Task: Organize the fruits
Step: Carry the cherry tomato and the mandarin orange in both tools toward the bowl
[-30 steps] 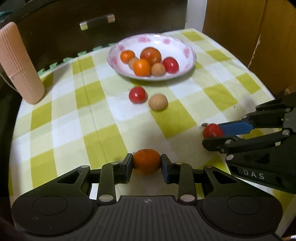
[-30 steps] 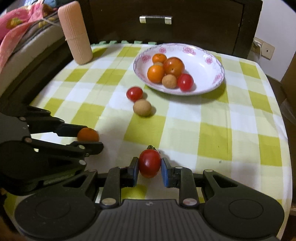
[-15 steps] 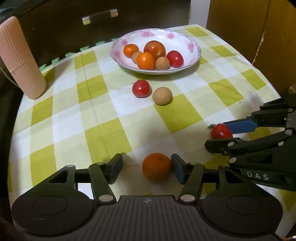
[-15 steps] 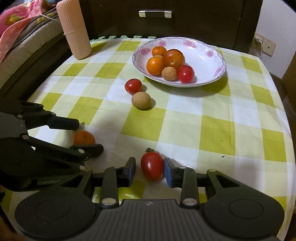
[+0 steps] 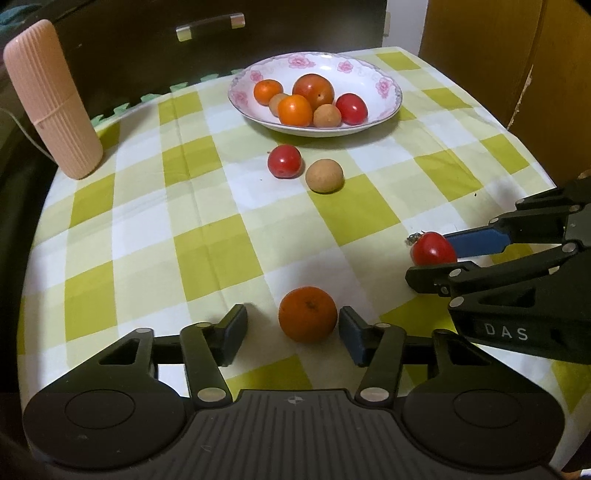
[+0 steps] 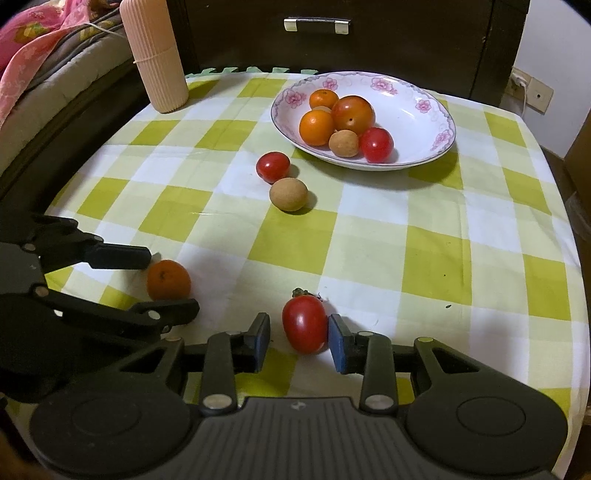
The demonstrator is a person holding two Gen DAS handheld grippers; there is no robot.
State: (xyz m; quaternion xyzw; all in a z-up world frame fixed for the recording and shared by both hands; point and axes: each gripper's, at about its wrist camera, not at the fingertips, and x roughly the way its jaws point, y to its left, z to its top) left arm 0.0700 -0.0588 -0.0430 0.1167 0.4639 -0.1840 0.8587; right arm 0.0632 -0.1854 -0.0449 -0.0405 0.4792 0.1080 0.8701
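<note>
A small orange [image 5: 307, 314] rests on the checked cloth between the spread fingers of my left gripper [image 5: 291, 334], which is open; the right pad nearly touches it. A red plum tomato [image 6: 305, 323] with a green stalk lies between the fingers of my right gripper [image 6: 298, 341], also open. In the right wrist view the same orange [image 6: 168, 279] and my left gripper [image 6: 159, 280] sit at lower left. In the left wrist view the tomato [image 5: 433, 248] and my right gripper [image 5: 434, 254] sit at the right. The flowered white bowl [image 5: 384, 83] holds several fruits.
A red tomato [image 5: 284, 161] and a tan round fruit [image 5: 324, 175] lie on the cloth in front of the bowl. A ribbed pink cylinder [image 5: 51, 99] stands at the back left. A dark drawer front [image 6: 316, 25] rises behind the table.
Both grippers have opened and let go of their fruits, the orange and the plum tomato, which now rest on the cloth. Both grippers have drawn back slightly.
</note>
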